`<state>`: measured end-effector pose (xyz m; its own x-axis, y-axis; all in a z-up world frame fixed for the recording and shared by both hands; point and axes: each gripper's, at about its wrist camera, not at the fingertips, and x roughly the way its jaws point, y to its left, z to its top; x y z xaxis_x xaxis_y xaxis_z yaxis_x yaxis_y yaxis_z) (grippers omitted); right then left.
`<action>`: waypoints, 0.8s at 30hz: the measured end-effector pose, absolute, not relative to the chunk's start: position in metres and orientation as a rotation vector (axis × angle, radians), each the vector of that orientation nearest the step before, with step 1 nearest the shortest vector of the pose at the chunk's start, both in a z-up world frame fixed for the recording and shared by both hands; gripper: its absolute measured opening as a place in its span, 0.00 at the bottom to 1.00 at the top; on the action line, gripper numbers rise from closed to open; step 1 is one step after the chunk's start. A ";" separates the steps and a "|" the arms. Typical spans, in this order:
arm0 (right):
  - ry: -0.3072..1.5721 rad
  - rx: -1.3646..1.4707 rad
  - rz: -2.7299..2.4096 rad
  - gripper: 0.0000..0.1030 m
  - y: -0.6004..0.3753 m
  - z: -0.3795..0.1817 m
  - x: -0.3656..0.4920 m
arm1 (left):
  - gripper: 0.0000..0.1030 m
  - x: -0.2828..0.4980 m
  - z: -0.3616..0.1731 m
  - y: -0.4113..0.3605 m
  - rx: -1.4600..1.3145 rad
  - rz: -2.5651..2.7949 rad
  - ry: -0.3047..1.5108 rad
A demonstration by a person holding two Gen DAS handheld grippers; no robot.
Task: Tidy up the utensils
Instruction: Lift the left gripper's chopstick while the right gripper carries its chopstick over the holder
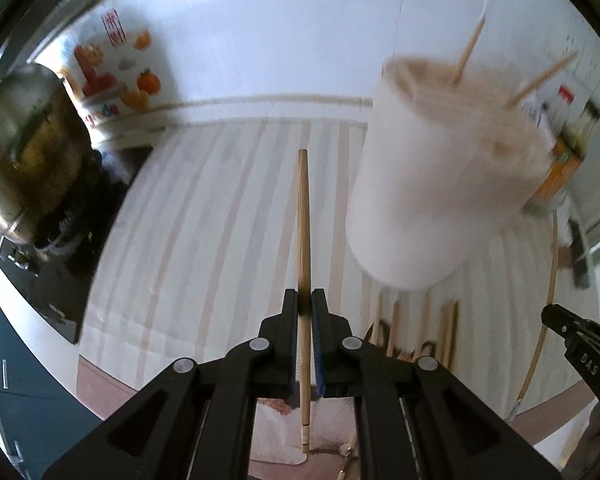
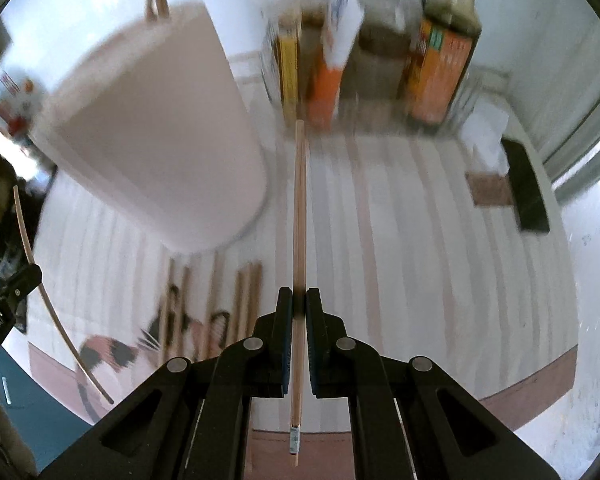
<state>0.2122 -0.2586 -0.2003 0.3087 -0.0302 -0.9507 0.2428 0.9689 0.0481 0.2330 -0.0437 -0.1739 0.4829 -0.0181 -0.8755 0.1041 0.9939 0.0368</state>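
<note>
Left wrist: striped tablecloth, white wall.

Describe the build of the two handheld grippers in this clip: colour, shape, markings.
Both the left gripper and right gripper are matte black plastic linkages with round silver pivot pins and blue finger pads. White lettering marks their sides. No cables or sleeves are visible.

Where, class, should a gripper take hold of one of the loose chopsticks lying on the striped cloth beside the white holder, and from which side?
Grip a loose chopstick near mid-length, coming from above with the jaws across its thin width. It lies flat on the striped cloth with close neighbours, so a side approach would probably knock them. The left gripper and right gripper each pinch one this way.
</note>
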 end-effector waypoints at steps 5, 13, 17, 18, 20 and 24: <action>1.132 0.226 -0.146 0.07 -0.263 -0.155 0.224 | 0.04 0.235 -0.121 -0.034 0.034 -0.086 0.965; 0.903 0.329 -0.068 0.07 -0.273 -0.050 0.258 | 0.04 0.249 -0.019 -0.018 -0.096 -0.140 0.805; 0.782 0.348 -0.048 0.07 -0.274 -0.010 0.290 | 0.04 0.266 0.023 -0.020 -0.141 -0.168 0.732; 0.756 0.354 -0.047 0.07 -0.272 -0.003 0.298 | 0.04 0.270 0.033 -0.021 -0.149 -0.175 0.717; 0.709 0.369 -0.040 0.07 -0.270 0.008 0.318 | 0.04 0.282 0.047 -0.027 -0.161 -0.184 0.685; 0.649 0.397 -0.055 0.06 -0.269 0.005 0.353 | 0.04 0.309 0.056 -0.035 -0.216 -0.192 0.639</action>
<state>0.3527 -0.2692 0.0054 0.7978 0.0724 -0.5985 0.1729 0.9236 0.3421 0.3092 -0.0349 0.0562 0.7867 -0.2425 -0.5677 0.1100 0.9600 -0.2576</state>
